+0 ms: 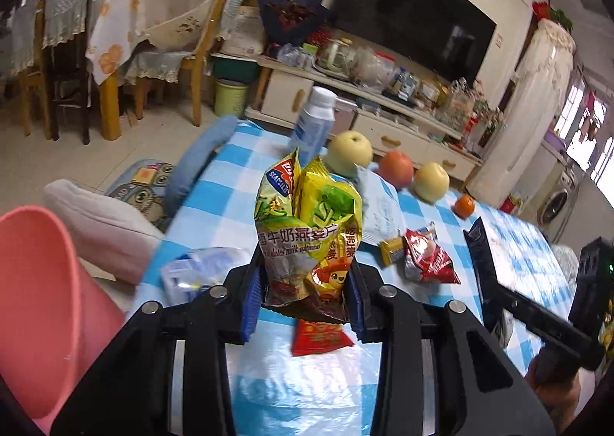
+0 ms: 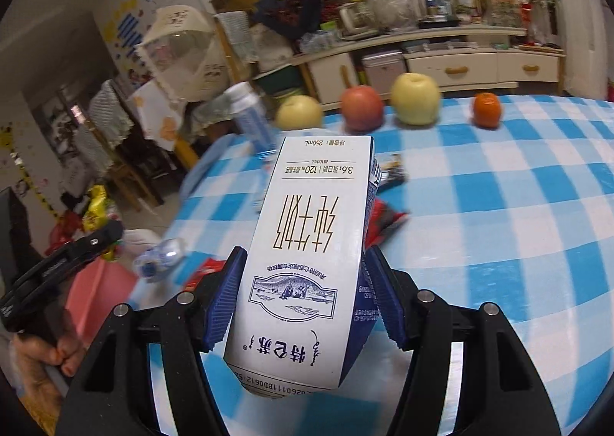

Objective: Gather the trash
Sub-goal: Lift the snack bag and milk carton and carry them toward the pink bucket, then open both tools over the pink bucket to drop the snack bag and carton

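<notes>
Angled down over the blue-checked tablecloth [image 2: 499,205], the left gripper [image 1: 303,305] pinches a bunch of yellow snack wrappers [image 1: 311,228] above the table edge by the pink bin [image 1: 38,301], while the right gripper [image 2: 303,305] clamps a white milk carton [image 2: 307,255] (print upside down) lifted off the cloth.

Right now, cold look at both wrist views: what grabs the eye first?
The two loads: the left gripper clamps a crumpled yellow oatmeal bag, and the right gripper pinches a white milk carton, printed side upside down. Behind them, a row of fruit lines the far edge of the blue checked tablecloth, ending in a small orange. A pink bin sits low at the left.
</notes>
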Demonstrator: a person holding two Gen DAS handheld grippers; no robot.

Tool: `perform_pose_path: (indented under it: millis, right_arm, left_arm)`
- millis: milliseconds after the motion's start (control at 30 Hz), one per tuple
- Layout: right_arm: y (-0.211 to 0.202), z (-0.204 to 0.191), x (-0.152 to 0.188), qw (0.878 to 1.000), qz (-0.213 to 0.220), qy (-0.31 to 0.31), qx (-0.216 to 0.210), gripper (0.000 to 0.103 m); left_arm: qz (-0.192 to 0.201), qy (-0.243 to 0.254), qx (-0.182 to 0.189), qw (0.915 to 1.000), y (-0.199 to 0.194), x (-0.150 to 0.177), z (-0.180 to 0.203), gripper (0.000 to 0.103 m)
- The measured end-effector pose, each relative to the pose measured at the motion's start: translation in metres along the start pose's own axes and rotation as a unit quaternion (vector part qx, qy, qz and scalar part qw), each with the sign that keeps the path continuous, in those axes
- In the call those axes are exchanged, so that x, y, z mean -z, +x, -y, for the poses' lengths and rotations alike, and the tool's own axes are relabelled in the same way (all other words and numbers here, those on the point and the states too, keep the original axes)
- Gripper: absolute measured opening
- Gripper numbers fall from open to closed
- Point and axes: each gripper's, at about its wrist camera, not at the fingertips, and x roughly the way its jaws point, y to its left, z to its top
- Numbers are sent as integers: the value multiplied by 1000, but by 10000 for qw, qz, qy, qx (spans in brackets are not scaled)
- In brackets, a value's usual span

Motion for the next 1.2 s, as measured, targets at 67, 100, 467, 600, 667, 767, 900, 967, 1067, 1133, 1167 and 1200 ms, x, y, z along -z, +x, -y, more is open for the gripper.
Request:
perform_pose_path:
  millis: [67,100,467,600,667,767,900,967,1067,1133,1167,1200]
  right_arm:
    - [2,-25,2,9996,-40,-142,-238,64]
    - [3,-38,3,9991,-61,-218,-355,64]
    - [22,-178,23,9838,-430,-955,-1456,64]
    - [35,-221,28,9763,-574,-1141,-1746,64]
    - [43,-243,31,9720,-661,-1249,-1875,64]
    - [54,-275,35,9658,-748,-1450,-2014,64]
    - [63,-314,44,9580,-836,-1663,-2183,64]
    - [70,-330,48,9550,-857,-1751,-2235,64]
    - [84,-347,55,9511,-889,-1865,-2295,68]
    - [95,-352,58,9524,-962,-1831,-2241,80]
    - [99,-352,60,9533,-990,-1793,-2219,81]
    - [101,-351,62,9540,-1015,-1755,-2209,82]
  left_arm:
    - [61,-103,-73,9999,-8,-2,-10,38]
    - [97,-145,-134,9998,-13,-3,-16,38]
    - [384,-827,-716,9933,-60,-14,-91,38]
    - [513,-1264,-1079,9848,-80,-15,-134,38]
    - [567,-1446,-1208,9804,-88,-15,-150,38]
    - [655,-1698,-1396,9733,-99,-14,-173,38]
    - [708,-1963,-1593,9649,-110,-10,-196,38]
    - [716,-2068,-1645,9618,-114,-8,-206,39]
    - [693,-2186,-1874,9551,-117,-7,-216,54]
    - [745,-2230,-1984,9515,-123,-4,-218,63]
    - [756,-2245,-2032,9501,-123,-4,-219,67]
    - [756,-2259,-2078,9487,-123,-5,-220,73]
